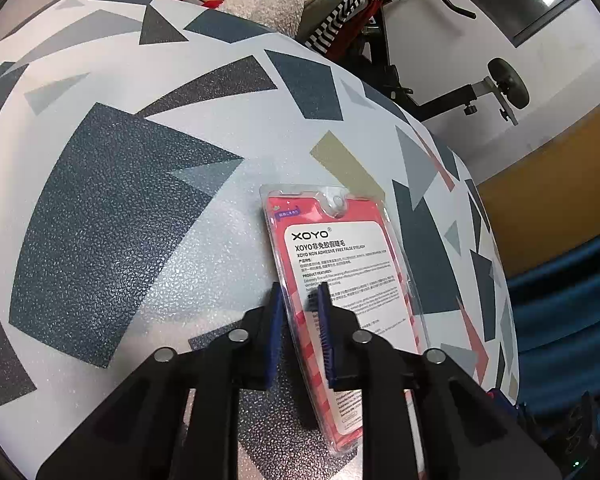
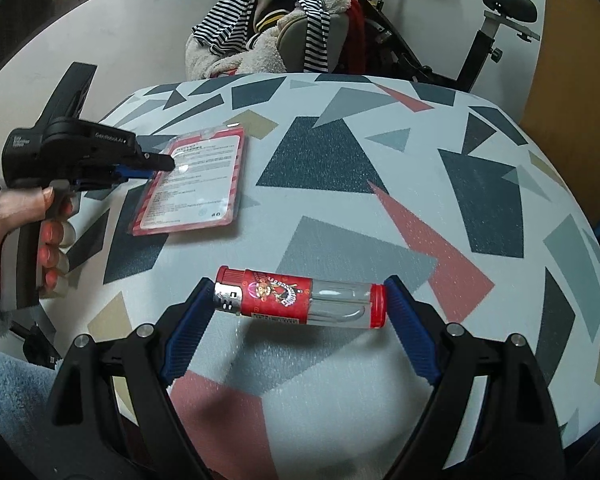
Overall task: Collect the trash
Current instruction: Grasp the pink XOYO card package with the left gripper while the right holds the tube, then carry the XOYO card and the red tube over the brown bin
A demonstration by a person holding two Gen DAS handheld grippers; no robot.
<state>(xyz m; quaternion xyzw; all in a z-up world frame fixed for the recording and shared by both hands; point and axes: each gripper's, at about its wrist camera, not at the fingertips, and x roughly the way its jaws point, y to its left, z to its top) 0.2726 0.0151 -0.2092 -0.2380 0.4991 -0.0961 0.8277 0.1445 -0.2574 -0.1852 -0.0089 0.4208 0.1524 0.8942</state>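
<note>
A red and white XOYO eyelash blister pack [image 1: 348, 276] is pinched at its edge between the blue pads of my left gripper [image 1: 300, 300], tilted up off the patterned table [image 1: 140, 200]. In the right wrist view the pack [image 2: 196, 184] hangs from the left gripper [image 2: 156, 164]. A red lighter [image 2: 300, 298] with a clear body lies crosswise between the wide-open fingers of my right gripper [image 2: 300, 304], with each end close to a pad; the gripper is not closed on it.
The table [image 2: 380, 184] has grey, dark and pink shapes on its cover. Behind it stands a chair piled with striped and fleecy clothes [image 2: 276, 28], and an exercise bike [image 2: 496, 20]. A wooden panel [image 1: 560, 192] and blue fabric [image 1: 568, 312] lie to the right.
</note>
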